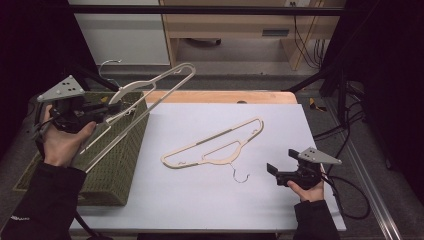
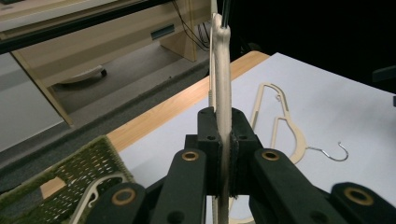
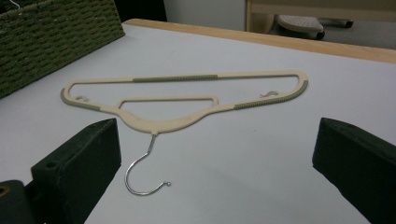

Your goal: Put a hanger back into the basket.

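The cream plastic hanger with a thin metal hook (image 1: 150, 92) hangs in the air over the woven green basket (image 1: 117, 165) at the table's left edge, tilted, its far end pointing up toward the back of the room. The left gripper (image 1: 107, 111) has its jaws clenched on the hanger's flat body near the neck — in the left gripper view the pads pinch the cream strip (image 2: 223, 93) edge-on. It looks light and stiff, a slim frame that will swing about the grip point if taken at one end; the broad neck by the hook seems the surest place, the smooth plastic being slippery and the wire hook likely to snag on the weave.

A second hanger of the same make (image 1: 215, 147) lies flat on the white table top (image 1: 280, 200), apart from the basket, and at least one more cream frame rests inside the basket (image 2: 100, 186). The right gripper (image 1: 274, 170) sits low near the front edge, jaws released and wide, facing the lying hanger (image 3: 187, 105) without touching it. One basket, two grippers.
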`<action>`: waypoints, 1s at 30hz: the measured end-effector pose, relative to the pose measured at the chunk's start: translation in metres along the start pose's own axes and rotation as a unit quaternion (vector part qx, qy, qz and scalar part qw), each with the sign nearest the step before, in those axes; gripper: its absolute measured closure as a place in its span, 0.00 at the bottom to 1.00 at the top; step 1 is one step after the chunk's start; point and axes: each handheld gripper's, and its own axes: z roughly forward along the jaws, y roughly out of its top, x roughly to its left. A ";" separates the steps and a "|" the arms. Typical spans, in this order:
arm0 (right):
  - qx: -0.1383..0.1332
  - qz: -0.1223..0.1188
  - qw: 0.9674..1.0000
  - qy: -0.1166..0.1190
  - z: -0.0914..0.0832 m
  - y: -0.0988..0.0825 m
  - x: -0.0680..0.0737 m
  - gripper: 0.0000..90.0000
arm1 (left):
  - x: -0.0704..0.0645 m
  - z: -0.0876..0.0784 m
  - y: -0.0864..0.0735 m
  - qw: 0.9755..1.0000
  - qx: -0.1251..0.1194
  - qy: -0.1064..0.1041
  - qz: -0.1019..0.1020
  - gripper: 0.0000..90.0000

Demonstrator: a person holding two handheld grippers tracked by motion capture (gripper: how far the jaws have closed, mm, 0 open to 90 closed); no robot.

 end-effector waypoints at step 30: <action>0.008 -0.013 1.000 -0.003 0.002 -0.001 -0.001 0.02 | 0.077 -0.025 -0.057 0.999 0.023 0.034 -0.027 0.95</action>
